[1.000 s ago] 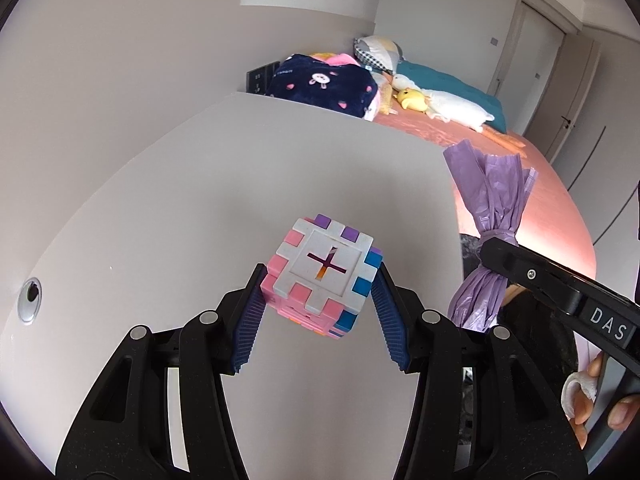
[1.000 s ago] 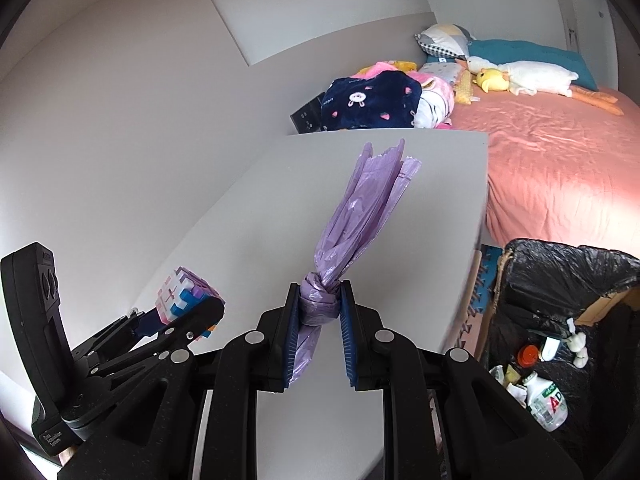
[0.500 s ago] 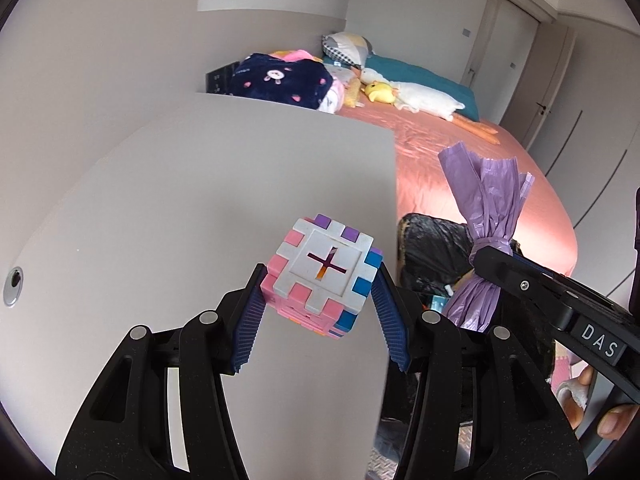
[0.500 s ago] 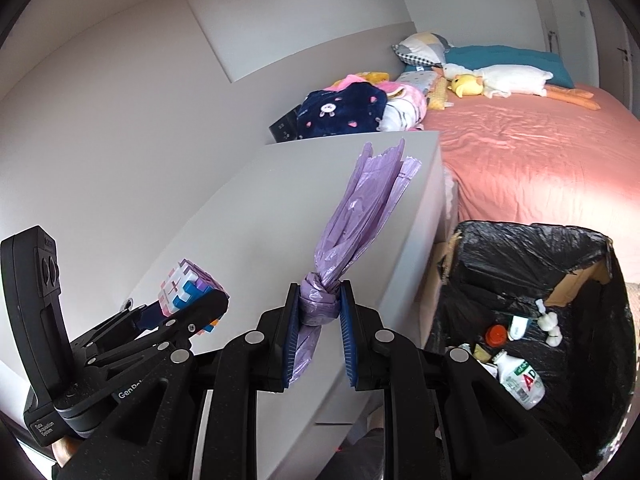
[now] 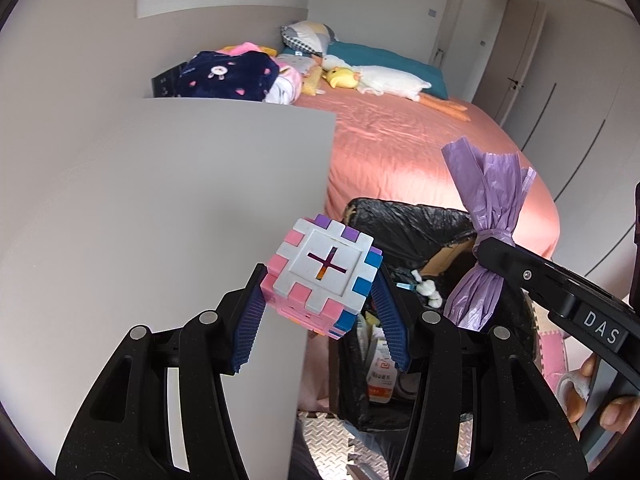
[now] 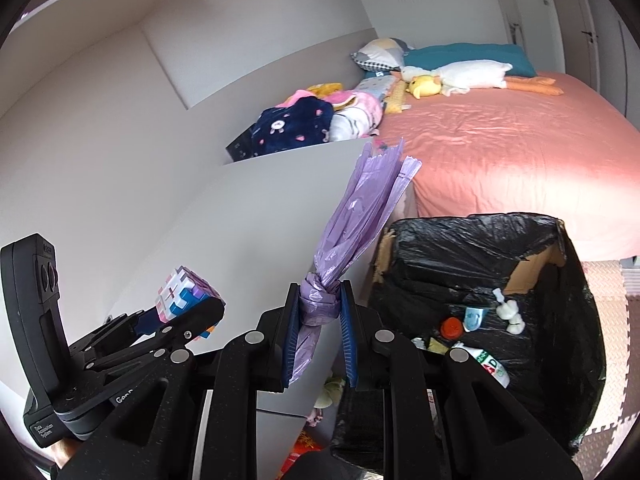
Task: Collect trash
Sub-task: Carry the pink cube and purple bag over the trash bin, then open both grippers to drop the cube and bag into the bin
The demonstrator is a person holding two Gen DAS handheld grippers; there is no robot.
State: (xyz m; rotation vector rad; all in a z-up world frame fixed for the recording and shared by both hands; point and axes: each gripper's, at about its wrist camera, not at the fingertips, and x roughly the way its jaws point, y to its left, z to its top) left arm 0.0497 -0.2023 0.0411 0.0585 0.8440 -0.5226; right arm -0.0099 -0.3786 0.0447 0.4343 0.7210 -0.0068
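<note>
My left gripper point(image 5: 320, 312) is shut on a pink, white, blue and purple puzzle cube point(image 5: 324, 280), held over the white desk's right edge; the cube point(image 6: 182, 296) also shows at the left of the right wrist view. A knotted purple plastic bag point(image 6: 320, 304) sits between the blue pads of my right gripper point(image 6: 318, 332), which is shut on its knot, its loose end standing up. That bag point(image 5: 488, 232) shows at the right of the left wrist view. A cardboard bin with a black liner point(image 6: 480, 280) stands just right of the desk, holding bottles and scraps.
The white desk point(image 5: 160, 208) fills the left. Behind the bin point(image 5: 404, 232) lies a bed with a salmon sheet point(image 6: 500, 148), plush toys and folded clothes. Foam floor mats point(image 6: 616, 360) lie at the right. A hand point(image 5: 600, 396) grips the right tool.
Both grippers have moved right along the desk towards its edge, carrying the cube and the bag. The lined bin has come into fuller view beside them.
</note>
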